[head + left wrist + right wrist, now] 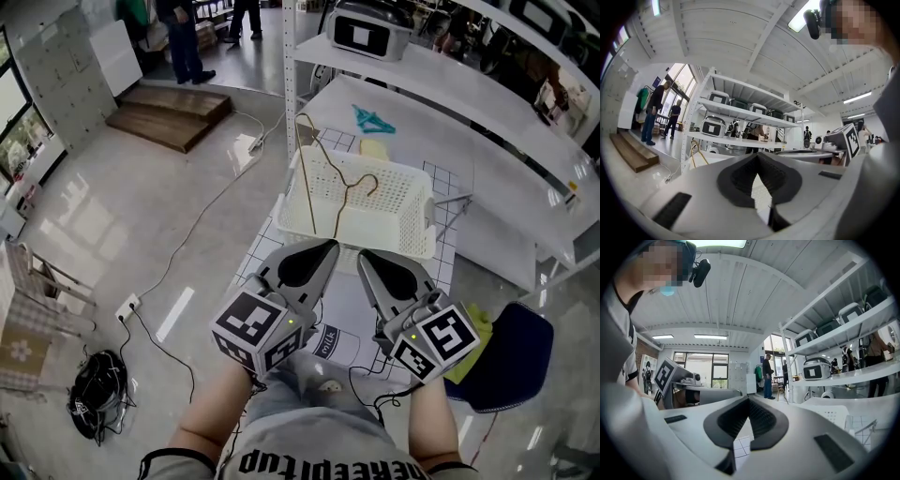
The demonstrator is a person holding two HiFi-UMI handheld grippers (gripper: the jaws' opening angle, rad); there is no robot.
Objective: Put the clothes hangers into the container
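Straight ahead of both grippers sits a white basket (412, 202), a wire hanger (360, 180) leaning upright inside. Beyond it a teal hanger (373, 119) lies flat and slanted on the table (441, 103), nearer the right gripper (367, 255). That and the left gripper (328, 247) are pinched closed, empty. The mat (339, 314) reads "milk".
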